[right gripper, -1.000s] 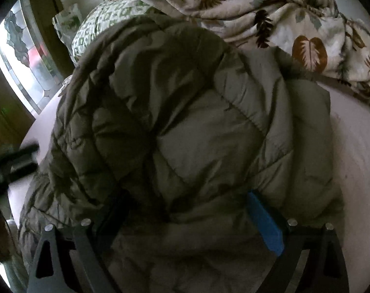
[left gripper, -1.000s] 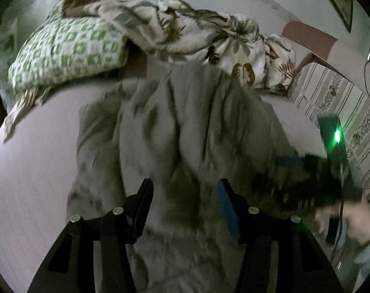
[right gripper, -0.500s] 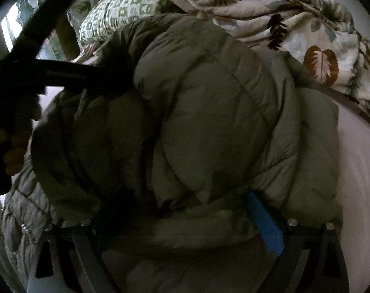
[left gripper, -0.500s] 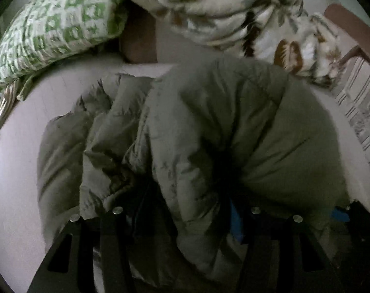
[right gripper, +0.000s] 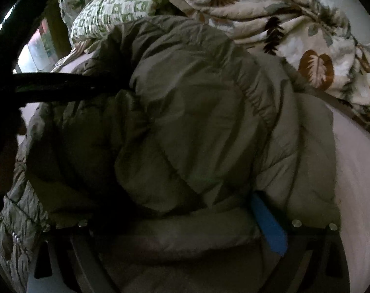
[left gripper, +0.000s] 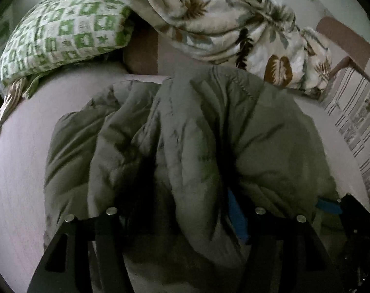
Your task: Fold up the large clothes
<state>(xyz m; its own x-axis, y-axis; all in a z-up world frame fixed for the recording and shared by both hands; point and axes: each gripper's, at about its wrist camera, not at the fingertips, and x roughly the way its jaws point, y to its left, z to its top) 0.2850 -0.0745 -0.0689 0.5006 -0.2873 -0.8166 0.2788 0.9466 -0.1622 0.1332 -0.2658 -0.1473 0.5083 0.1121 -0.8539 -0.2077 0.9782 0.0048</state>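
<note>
An olive-green padded jacket (left gripper: 209, 131) lies bunched on a pale bed (left gripper: 16, 161); it also fills the right wrist view (right gripper: 190, 122). My left gripper (left gripper: 185, 210) has its fingers apart, with jacket fabric bulging between them over the blue pad (left gripper: 236, 212). My right gripper (right gripper: 175, 210) has its fingers wide apart with thick jacket folds lying between them; its blue pad (right gripper: 268, 224) shows at the right. The left gripper's black body (right gripper: 50, 88) reaches in from the left in the right wrist view. The right gripper's blue tip (left gripper: 329, 205) shows at the jacket's right edge.
A green-and-white patterned pillow (left gripper: 63, 31) lies at the bed's far left. A crumpled leaf-print blanket (left gripper: 233, 26) lies along the back, also in the right wrist view (right gripper: 294, 24). A striped surface (left gripper: 355, 122) is at the right. A window (right gripper: 33, 51) glows at far left.
The left gripper has moved forward into the jacket, so fabric now sits between its fingers. The jacket is bunched higher toward the blanket. The right gripper has pushed in slightly.
</note>
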